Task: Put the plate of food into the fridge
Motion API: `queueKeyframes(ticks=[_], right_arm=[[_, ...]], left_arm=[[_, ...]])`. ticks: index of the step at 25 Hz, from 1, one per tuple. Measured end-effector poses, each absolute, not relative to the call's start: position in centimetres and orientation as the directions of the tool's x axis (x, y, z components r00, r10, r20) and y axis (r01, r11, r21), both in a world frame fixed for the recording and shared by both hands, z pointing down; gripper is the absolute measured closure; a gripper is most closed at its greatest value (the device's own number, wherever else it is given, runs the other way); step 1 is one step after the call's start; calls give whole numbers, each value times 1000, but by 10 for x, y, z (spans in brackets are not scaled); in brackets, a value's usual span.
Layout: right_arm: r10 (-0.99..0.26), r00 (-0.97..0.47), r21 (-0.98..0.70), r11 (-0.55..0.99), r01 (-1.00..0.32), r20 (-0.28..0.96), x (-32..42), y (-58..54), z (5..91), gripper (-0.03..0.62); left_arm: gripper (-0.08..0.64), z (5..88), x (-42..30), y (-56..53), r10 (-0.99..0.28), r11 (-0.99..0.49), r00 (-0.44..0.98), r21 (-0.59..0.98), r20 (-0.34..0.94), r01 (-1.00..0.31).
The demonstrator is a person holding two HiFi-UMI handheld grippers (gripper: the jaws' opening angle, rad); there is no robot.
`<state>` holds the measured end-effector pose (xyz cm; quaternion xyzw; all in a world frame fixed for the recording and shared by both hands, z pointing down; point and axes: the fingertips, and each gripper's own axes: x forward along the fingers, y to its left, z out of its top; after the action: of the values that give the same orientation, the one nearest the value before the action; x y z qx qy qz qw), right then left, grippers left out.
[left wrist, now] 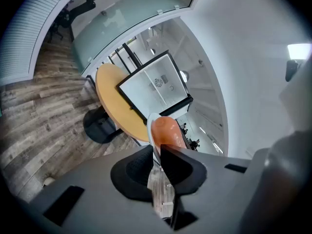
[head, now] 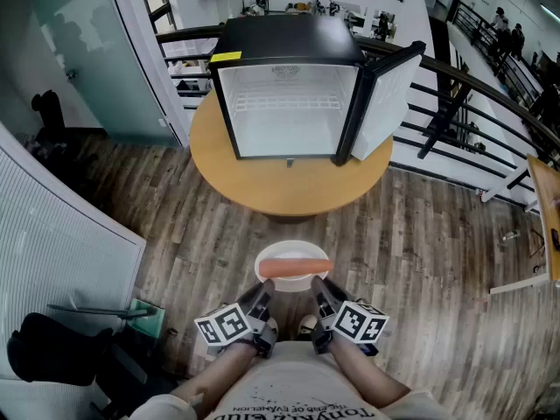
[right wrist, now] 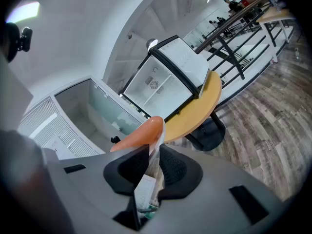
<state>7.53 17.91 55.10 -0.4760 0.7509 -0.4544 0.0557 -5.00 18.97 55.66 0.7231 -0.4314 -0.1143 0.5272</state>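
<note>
Where 1 fridge (head: 289,103) is set door-open on 1 round table (head: 289,195), 1 plate (head: 293,248) w/ 1 orange food piece (head: 296,269) is held before the fridge, table edge between, rim pinched tight by L gripper (head: 265,290) & R gripper (head: 317,287).

Near rim of the plate (head: 293,248) was hidden under the left gripper (head: 265,289) and right gripper (head: 318,286). The fridge (head: 289,42) hid the table's (head: 262,195) back. Distant people (head: 506,26) were too small to make out.

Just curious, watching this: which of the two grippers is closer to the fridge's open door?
Right. The right gripper grips the plate below the open fridge door; the left gripper grips it farther left.
</note>
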Motion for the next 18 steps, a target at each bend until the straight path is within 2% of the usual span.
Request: queueKeyframes(ticks=[18], right_arm=[[-774,-529,-733,127,-668,348,60,189,552,511]], left_arm=[[497,558,-65,199,-735,-73,616,870,283,-487]])
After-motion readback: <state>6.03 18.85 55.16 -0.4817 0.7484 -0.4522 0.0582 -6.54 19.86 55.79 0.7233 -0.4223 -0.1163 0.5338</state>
